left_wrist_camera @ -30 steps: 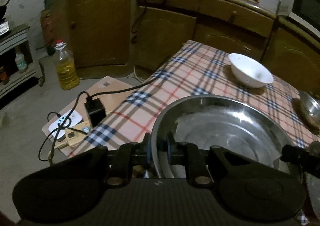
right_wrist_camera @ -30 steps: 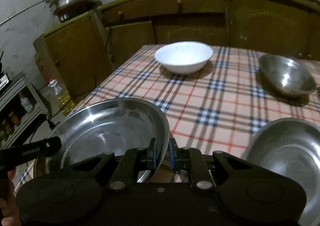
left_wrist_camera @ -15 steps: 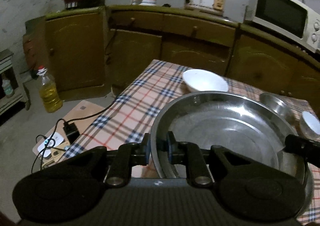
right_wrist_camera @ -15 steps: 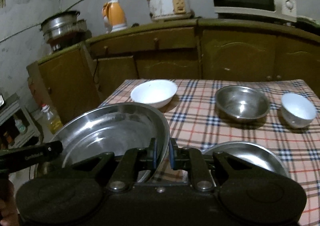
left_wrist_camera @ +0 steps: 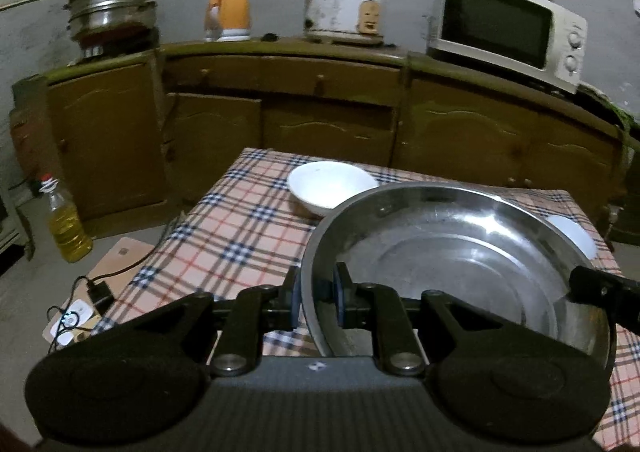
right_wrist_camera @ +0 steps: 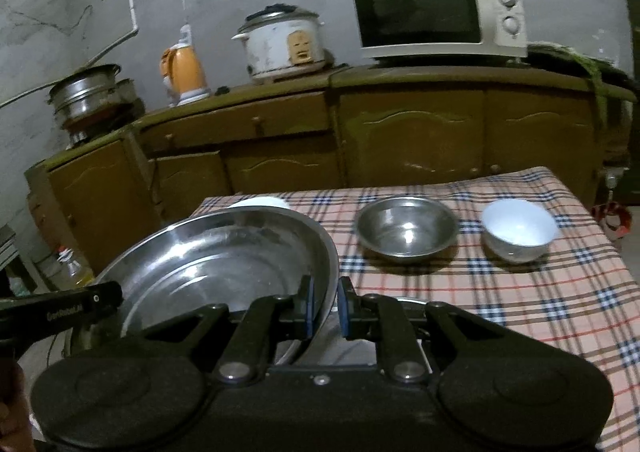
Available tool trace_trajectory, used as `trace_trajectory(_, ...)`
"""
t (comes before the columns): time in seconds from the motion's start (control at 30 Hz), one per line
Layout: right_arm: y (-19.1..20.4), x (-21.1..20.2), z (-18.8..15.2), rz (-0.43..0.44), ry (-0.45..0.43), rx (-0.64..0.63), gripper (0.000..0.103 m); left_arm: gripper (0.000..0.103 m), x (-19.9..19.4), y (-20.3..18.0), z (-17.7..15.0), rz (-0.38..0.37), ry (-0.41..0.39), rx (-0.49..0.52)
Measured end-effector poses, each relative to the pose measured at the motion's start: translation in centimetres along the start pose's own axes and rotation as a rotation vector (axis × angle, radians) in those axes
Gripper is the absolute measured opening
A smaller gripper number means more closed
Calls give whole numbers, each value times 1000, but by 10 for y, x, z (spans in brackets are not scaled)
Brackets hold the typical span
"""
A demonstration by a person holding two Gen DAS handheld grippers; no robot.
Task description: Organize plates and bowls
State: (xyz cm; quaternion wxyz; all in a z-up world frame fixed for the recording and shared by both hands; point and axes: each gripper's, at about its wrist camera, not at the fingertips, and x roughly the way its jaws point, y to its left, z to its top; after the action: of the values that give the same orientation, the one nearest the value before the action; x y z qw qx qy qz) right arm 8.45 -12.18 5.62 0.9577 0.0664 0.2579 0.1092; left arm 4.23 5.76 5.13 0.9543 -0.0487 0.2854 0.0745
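Note:
A large steel plate point(left_wrist_camera: 460, 264) is held in the air above the checked table point(left_wrist_camera: 240, 236). My left gripper point(left_wrist_camera: 316, 298) is shut on its left rim. My right gripper point(right_wrist_camera: 325, 306) is shut on its right rim, seen in the right wrist view point(right_wrist_camera: 216, 272). A wide white bowl point(left_wrist_camera: 330, 185) stands at the table's far left. A steel bowl point(right_wrist_camera: 406, 226) and a small white bowl point(right_wrist_camera: 518, 230) stand at the far right. A second steel plate point(right_wrist_camera: 400, 306) lies on the table under my right gripper, mostly hidden.
Brown cabinets point(left_wrist_camera: 328, 119) run behind the table, with a microwave point(right_wrist_camera: 436, 11), rice cooker point(right_wrist_camera: 284, 41), orange kettle point(right_wrist_camera: 184, 71) and steel pots point(left_wrist_camera: 110, 11) on top. An oil bottle point(left_wrist_camera: 66, 221) and a charger with cable point(left_wrist_camera: 98, 292) sit on the floor at left.
Both grippers have lifted the large steel plate off the table and raised it. The views have tilted up, so the countertop appliances now show.

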Motion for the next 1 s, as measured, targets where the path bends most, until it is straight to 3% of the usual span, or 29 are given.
trace_trajectory(0.7,-89,-49,-4,-170,-37,117,17,18,1,-87,-3,-168,16,127)
trace_trajectory(1.0,-109,-50,-13,-194,-36,155,17,18,7,-103,-11,-182,48,163)
